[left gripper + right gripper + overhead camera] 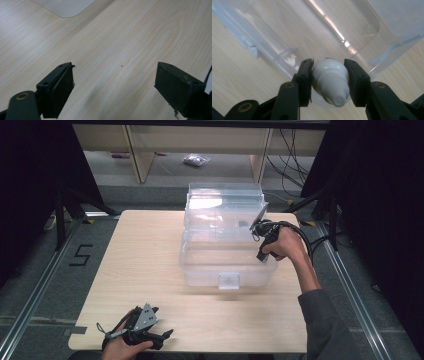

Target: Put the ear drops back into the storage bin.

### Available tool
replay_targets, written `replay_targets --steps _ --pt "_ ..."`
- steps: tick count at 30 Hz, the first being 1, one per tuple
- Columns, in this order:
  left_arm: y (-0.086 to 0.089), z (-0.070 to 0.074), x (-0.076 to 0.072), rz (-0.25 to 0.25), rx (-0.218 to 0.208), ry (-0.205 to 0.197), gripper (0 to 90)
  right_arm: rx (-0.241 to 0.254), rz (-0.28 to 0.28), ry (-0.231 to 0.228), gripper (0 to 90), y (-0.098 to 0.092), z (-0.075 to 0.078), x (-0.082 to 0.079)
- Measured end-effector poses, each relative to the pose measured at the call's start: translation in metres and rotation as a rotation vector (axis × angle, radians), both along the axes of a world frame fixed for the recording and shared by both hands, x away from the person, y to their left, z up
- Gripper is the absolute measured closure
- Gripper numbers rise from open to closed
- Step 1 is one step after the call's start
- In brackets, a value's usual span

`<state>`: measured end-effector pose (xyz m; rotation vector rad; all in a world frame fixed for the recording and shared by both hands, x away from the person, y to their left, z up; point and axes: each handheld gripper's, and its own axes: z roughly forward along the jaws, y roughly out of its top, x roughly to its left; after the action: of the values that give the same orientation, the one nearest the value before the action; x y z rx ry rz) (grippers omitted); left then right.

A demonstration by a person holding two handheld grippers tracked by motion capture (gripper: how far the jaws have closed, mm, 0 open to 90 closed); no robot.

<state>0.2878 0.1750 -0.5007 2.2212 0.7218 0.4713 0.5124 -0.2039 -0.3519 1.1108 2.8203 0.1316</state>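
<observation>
A clear box (227, 262) with its lid (225, 200) swung up at the far side stands on the far half of a pale wooden table (150, 270), and everything else is placed from it.

The right gripper (261, 256) hangs at the box's right wall, over the rim, its jaws pointing down toward the inside. The right hand (285, 244) grasps it from the right of the box, with the cable looping behind the hand. In the right gripper view the two black jaws are clamped on a small white bottle (330, 80): the pads press its rounded body from both sides, and its ribbed cap with a narrow nozzle points back toward the camera. Beyond the bottle lie the box's clear wall and bare floor (317, 32), so the bottle is held above the box's edge, not resting on anything.

The left gripper (162, 337) lies well apart from the box, at the near edge of the table on the box's near-left side, held by the left hand (125, 345), its grey plate facing up. In the left gripper view its jaws stand wide apart with nothing between them, only bare tabletop (120, 50) beneath; a corner of the box's base (65, 7) shows far ahead of them.
</observation>
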Motion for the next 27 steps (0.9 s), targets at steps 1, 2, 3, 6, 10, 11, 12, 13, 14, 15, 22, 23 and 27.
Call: replay_targets --steps 1,2,3,6,10,11,12,13,14,15,22,23,27 --pt "0.000 0.000 -0.001 0.001 -0.003 0.000 15.0 -0.019 -0.031 0.014 60.4 0.002 -0.002 0.000" --pt "0.000 -0.001 -0.001 0.000 -0.006 0.000 15.0 -0.012 -0.001 0.007 60.4 0.001 -0.004 0.003" --pt "0.000 0.000 0.000 -0.003 0.001 0.000 15.0 -0.006 -0.018 0.009 60.4 0.003 -0.006 0.003" --pt "0.000 0.000 -0.001 0.000 -0.002 0.002 15.0 -0.016 -0.028 0.019 60.3 0.005 -0.009 0.007" --pt "0.000 0.000 0.000 -0.005 -0.008 0.000 15.0 -0.017 -0.028 0.030 60.3 0.006 -0.016 0.013" --pt "0.000 0.001 -0.001 -0.001 -0.007 -0.002 15.0 -0.016 -0.039 0.030 60.4 0.007 -0.017 0.014" --pt "0.000 0.000 0.000 -0.004 -0.001 0.002 15.0 -0.020 -0.059 0.045 60.4 0.009 -0.018 0.014" --pt "0.000 0.000 -0.001 -0.001 -0.004 0.000 15.0 -0.016 -0.055 0.044 60.4 0.008 -0.020 0.015" --pt "0.000 0.000 -0.001 -0.002 -0.006 0.001 15.0 -0.004 -0.051 0.044 60.4 0.008 -0.022 0.016" --pt "0.000 0.000 -0.001 -0.003 -0.005 -0.001 15.0 -0.004 -0.041 0.038 60.4 0.007 -0.024 0.016" --pt "0.000 0.000 -0.001 -0.002 -0.006 0.000 15.0 0.016 -0.044 0.042 60.4 0.005 -0.037 0.020" --pt "0.000 0.000 -0.001 -0.002 -0.005 0.000 15.0 0.010 -0.070 0.056 60.4 0.006 -0.038 0.019" --pt "0.000 0.000 0.000 -0.004 -0.001 0.003 15.0 0.010 -0.078 0.064 60.3 0.005 -0.046 0.021"
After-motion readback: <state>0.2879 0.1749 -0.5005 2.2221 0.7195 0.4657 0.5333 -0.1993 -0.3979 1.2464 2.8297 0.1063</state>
